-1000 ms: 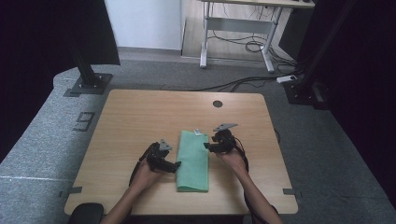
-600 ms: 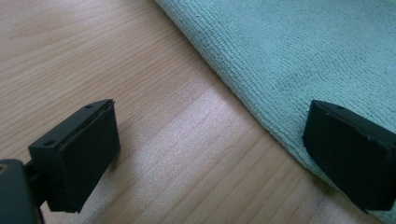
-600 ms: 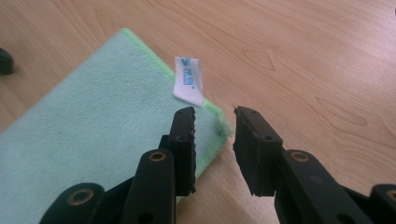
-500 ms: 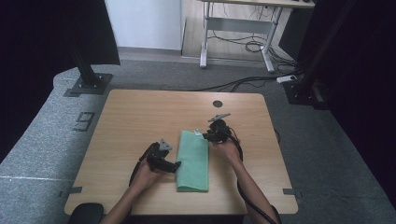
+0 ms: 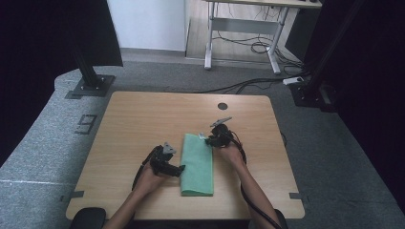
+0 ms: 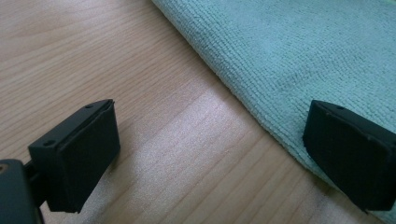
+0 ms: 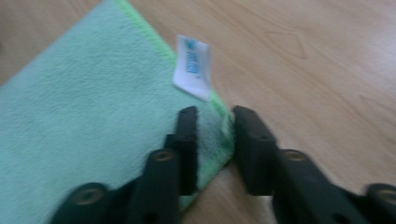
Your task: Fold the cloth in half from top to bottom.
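The right gripper (image 5: pixel 213 138) has slid onto the one green towel's (image 5: pixel 197 164) far corner, fingers closing around its edge, not yet pinching. The left gripper (image 5: pixel 177 169) gapes empty beside it on the worktop (image 5: pixel 133 124). The label's (image 7: pixel 192 67) print is blurred.

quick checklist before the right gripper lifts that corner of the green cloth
1. Right gripper at the corner with the white tag: ok.
2. Cloth edge between its jaws: ok; they have just been closing around it.
3. Jaws pressed tight on the cloth: cannot tell, a gap shows and the picture is blurred.
4. Left gripper open: ok, jaws wide apart.
5. Left gripper off the cloth: not ok, one jaw is over its edge.
6. Cloth lying flat on the table: ok.
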A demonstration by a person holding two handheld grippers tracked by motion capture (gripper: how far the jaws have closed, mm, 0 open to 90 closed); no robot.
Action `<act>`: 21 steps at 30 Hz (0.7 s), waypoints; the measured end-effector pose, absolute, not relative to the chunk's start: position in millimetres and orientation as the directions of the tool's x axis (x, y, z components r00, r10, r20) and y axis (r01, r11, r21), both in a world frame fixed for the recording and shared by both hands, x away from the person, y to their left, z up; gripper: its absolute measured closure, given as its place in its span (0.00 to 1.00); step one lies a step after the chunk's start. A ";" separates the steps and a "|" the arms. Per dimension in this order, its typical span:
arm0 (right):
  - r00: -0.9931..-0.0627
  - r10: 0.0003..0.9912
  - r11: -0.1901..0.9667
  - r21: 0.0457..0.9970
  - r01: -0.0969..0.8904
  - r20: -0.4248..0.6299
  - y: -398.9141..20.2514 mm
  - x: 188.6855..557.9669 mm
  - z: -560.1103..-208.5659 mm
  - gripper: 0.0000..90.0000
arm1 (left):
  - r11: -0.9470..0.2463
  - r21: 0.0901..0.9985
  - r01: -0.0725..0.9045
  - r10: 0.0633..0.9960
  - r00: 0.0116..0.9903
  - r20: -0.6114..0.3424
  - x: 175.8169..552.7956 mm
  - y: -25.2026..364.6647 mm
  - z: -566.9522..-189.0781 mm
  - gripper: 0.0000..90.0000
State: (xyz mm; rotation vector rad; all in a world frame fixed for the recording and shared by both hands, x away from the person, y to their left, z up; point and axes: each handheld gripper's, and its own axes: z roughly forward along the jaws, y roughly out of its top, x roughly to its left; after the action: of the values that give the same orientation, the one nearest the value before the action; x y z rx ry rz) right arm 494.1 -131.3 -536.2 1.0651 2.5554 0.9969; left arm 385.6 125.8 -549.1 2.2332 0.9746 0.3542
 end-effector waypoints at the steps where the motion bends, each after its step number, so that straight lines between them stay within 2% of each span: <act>1: -0.722 0.688 0.512 0.651 0.560 0.081 -130.7 494.0 -536.0 0.87 | -0.499 0.671 0.548 0.729 0.685 -0.017 385.6 125.8 -549.1 0.04; 5: -0.723 0.684 0.513 0.645 0.567 0.092 -128.7 493.3 -535.2 0.94 | -0.498 0.671 0.549 0.729 0.684 -0.018 385.5 125.9 -549.1 0.04; 12: -0.705 0.702 0.494 0.639 0.589 0.107 -128.9 493.4 -534.3 0.95 | -0.495 0.674 0.549 0.728 0.685 -0.024 385.0 126.4 -548.1 0.05; 21: -0.709 0.700 0.498 0.652 0.571 0.087 -131.5 491.3 -528.4 0.95 | -0.507 0.665 0.548 0.724 0.690 -0.017 383.6 124.0 -547.6 0.06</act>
State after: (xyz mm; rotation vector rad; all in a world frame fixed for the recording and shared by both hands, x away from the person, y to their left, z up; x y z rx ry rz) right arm 491.3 -131.5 -528.4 1.0955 2.5502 1.0033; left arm 383.6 124.0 -547.6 2.2430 0.9698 0.3471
